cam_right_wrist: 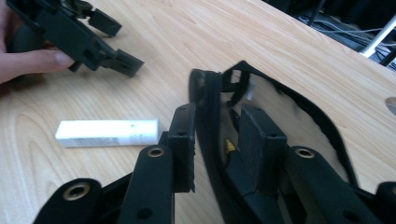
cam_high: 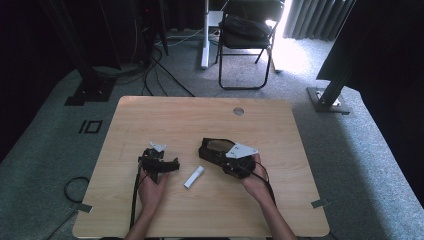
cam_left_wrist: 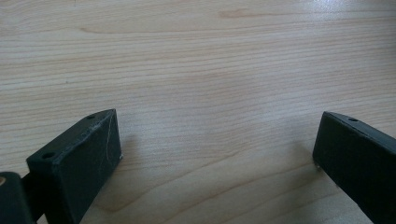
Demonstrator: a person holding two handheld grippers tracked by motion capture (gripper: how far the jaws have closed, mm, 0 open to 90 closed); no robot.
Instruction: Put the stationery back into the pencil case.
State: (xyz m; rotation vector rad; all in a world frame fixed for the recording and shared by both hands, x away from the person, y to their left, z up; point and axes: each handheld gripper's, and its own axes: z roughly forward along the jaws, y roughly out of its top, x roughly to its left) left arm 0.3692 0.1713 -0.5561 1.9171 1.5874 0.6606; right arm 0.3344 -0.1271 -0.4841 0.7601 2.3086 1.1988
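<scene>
The person's two hands are coming in at the table's near edge, each one holding a gripper. The left gripper [cam_high: 161,162] is resting with its jaws standing wide over bare wood, nothing between them. The right gripper [cam_right_wrist: 217,140] is sitting at the rim of the one black zippered pouch [cam_right_wrist: 280,100]: one jaw is outside the zipper edge and the other inside the mouth, parted narrowly, and I cannot tell whether the pads are pressing on the fabric. On the wooden table [cam_high: 200,112] I am counting one pouch and one white tube [cam_high: 194,177]. The tube is lying flat between the two grippers, its long axis running from seven o'clock to one o'clock. The pouch is lying at two o'clock from the tube, stretching from ten toward four.
</scene>
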